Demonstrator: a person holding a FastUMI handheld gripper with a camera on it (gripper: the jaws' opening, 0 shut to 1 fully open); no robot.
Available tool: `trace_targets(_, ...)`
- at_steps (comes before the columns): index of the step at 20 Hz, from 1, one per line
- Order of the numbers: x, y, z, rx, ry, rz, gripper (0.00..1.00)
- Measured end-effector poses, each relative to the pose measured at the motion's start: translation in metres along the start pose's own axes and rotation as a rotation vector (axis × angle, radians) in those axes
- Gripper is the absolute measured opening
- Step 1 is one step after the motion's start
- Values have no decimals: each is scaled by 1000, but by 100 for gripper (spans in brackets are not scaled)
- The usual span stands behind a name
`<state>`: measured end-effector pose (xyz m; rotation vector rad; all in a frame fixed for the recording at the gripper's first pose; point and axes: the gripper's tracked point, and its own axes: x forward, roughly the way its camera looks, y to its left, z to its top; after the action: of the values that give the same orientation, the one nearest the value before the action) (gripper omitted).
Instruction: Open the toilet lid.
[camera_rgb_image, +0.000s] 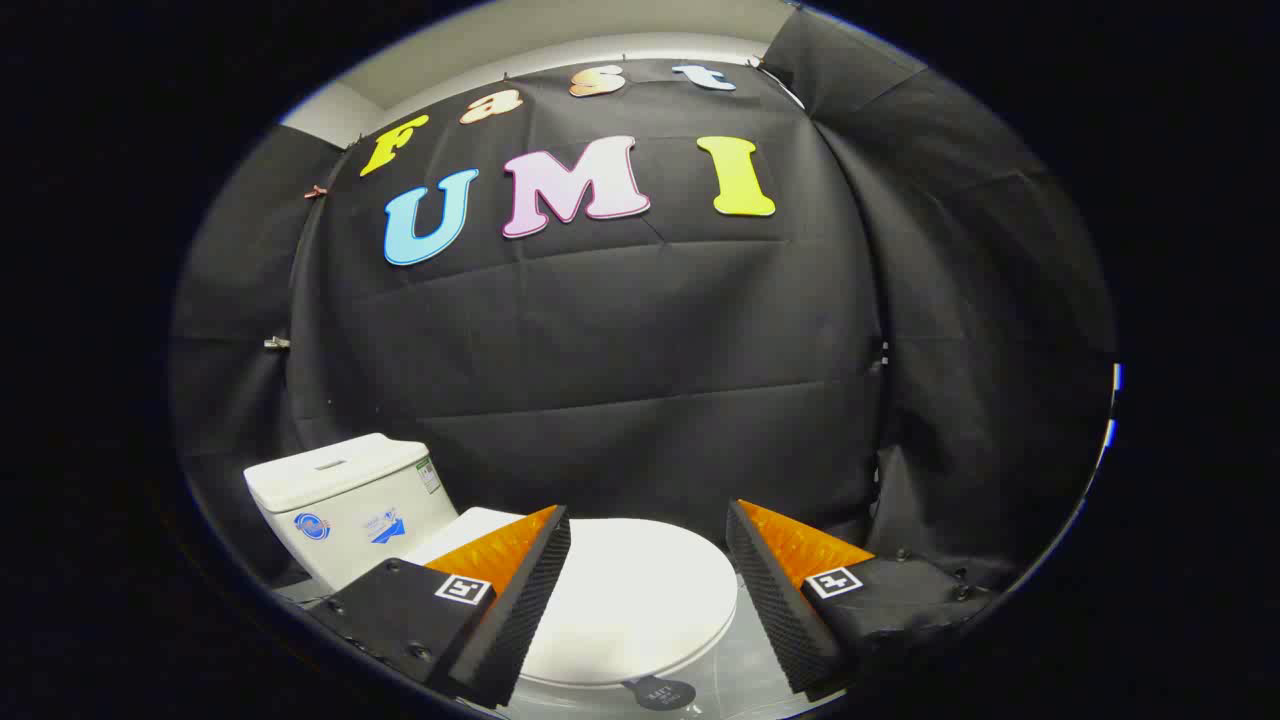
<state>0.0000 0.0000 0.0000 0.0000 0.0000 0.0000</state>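
The gripper is held above the toilet with its two fingers spread wide apart; nothing is pinched between them. The toilet lid is seen lying flat and closed, white and oval, in the gap between the fingers and just below them. The cistern is placed beyond the left finger, white, with small stickers on its front. A small dark round tag is noted at the lid's near edge.
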Motion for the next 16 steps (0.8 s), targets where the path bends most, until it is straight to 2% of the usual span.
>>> trace_targets(7, 1, -4, 0, 15, 0, -12, 98)
trace_targets(16, 1, 1, 1, -24, -7, -5, 98)
